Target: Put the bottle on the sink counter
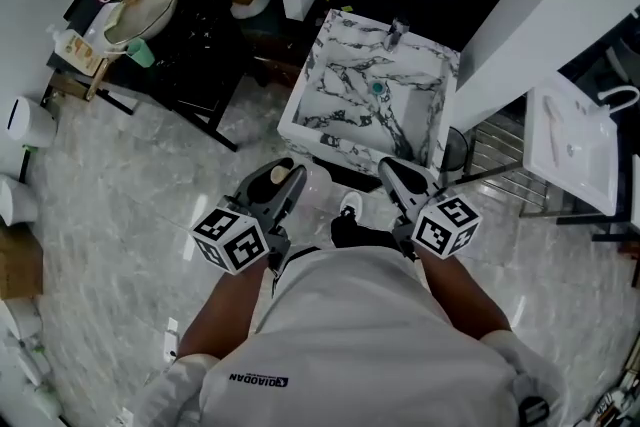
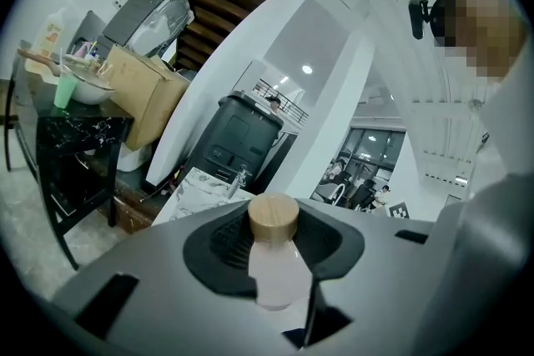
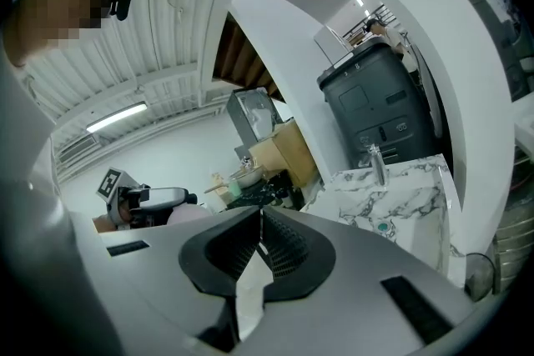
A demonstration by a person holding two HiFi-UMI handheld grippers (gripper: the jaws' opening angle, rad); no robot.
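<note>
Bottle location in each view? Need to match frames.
Head view: bottle left of centre, held in the left gripper, short of the sink.
Left gripper view: bottle bottom centre, clamped between the jaws.
Right gripper view: small pale shape at left by the left gripper, probably the bottle.
Shared landmark: marble sink.

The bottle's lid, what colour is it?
The lid on the bottle is light wooden tan; the left gripper view shows it best.

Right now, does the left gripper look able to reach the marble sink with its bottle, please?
Probably yes: the left gripper, shut on the bottle, points at the marble sink just ahead, with nothing between them.
</note>
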